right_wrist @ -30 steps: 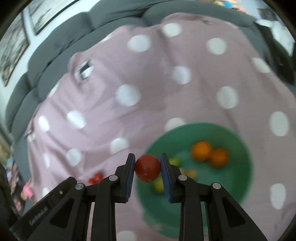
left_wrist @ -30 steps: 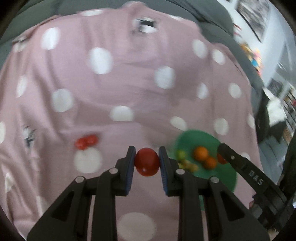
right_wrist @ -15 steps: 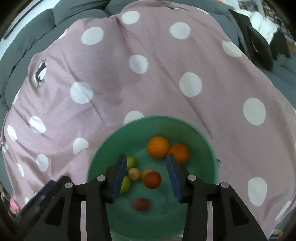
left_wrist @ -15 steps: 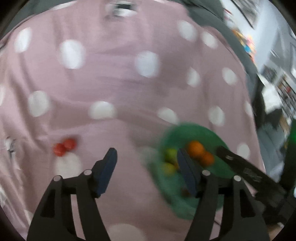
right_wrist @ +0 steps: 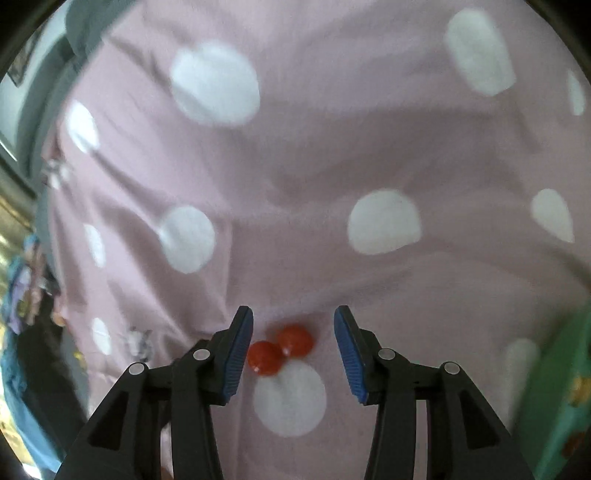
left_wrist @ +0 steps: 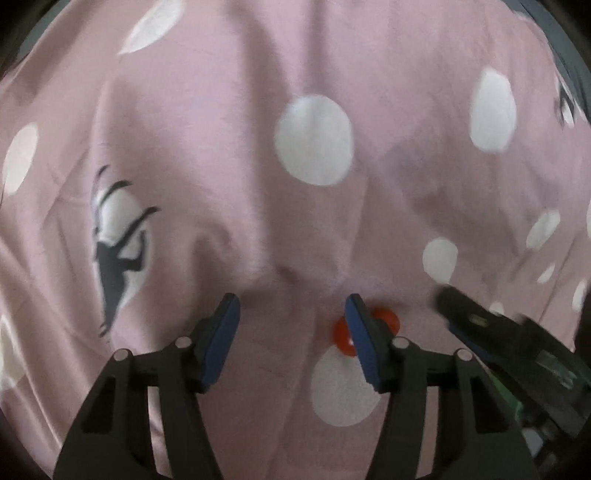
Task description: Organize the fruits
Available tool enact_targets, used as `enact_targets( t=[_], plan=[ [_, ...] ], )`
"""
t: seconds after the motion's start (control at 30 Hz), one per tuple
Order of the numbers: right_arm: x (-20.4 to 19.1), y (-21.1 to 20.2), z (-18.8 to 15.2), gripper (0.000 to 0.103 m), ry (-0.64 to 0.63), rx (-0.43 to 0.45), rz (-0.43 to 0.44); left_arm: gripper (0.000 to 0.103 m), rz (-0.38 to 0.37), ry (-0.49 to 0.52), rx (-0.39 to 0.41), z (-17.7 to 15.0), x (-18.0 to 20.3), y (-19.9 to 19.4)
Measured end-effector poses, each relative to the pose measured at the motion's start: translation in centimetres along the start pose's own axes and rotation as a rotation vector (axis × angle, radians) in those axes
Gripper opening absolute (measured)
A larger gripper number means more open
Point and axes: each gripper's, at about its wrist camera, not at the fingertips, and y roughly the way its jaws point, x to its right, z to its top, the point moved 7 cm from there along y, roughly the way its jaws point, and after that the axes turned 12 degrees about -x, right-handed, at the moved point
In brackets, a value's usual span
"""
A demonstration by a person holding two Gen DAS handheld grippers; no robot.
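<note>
Two small red fruits point(right_wrist: 295, 341) point(right_wrist: 264, 356) lie touching each other on the pink dotted cloth point(right_wrist: 332, 147), at the edge of a white dot. My right gripper point(right_wrist: 295, 321) hovers over them with its jaws opening; both fruits sit between the blue pads, untouched. In the left wrist view the same red fruits point(left_wrist: 386, 318) are partly hidden behind the right finger of my left gripper point(left_wrist: 291, 306). Its jaws are closing, with only cloth between them. A blurred finger of my right gripper point(left_wrist: 476, 321) reaches in from the right.
The green bowl point(right_wrist: 554, 387) with orange fruit in it shows at the right edge of the right wrist view. The cloth is wrinkled and bears a dark dancer print point(left_wrist: 118, 258). A grey sofa point(right_wrist: 81, 29) lies behind at the upper left.
Both grippers let their red fruits go over the green bowl and opened. Both then swung left and down to the two small red fruits on the cloth.
</note>
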Motion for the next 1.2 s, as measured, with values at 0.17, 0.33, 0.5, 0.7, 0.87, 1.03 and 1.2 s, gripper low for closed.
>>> enact_targets(
  t=[0.17,0.33,0.5,0.7,0.87,1.03,1.2],
  plan=[
    [1.0,2.7,-0.5,0.048,0.031,-0.037,-0.034,0.048,-0.025,0.074,-0.029,-0.7,2.2,1.9],
    [1.6,3.2,-0.8,0.047,0.052,-0.054,0.023,0.048,-0.027,0.07,-0.021,-0.9,2.2,2.0],
    [2.1,4.5,-1.0,0.04,0.099,-0.087,0.07,0.047,-0.038,0.088,-0.036,-1.3,3.4,2.7],
    [2.9,4.9,-1.1,0.03,0.133,-0.086,0.104,0.052,-0.097,0.074,-0.082,-1.8,4.7,3.9],
    [4.0,0.8,-0.9,0.03,0.15,0.017,0.132,0.053,-0.08,0.102,-0.089,-2.2,6.0,5.0],
    [5.0,-5.4,-1.4,0.029,0.13,0.159,0.109,0.035,0.024,0.192,-0.018,-2.4,8.0,6.1],
    [7.5,-10.7,-2.9,0.029,0.181,0.282,0.089,0.028,0.041,0.232,-0.008,-3.3,10.5,6.1]
  ],
)
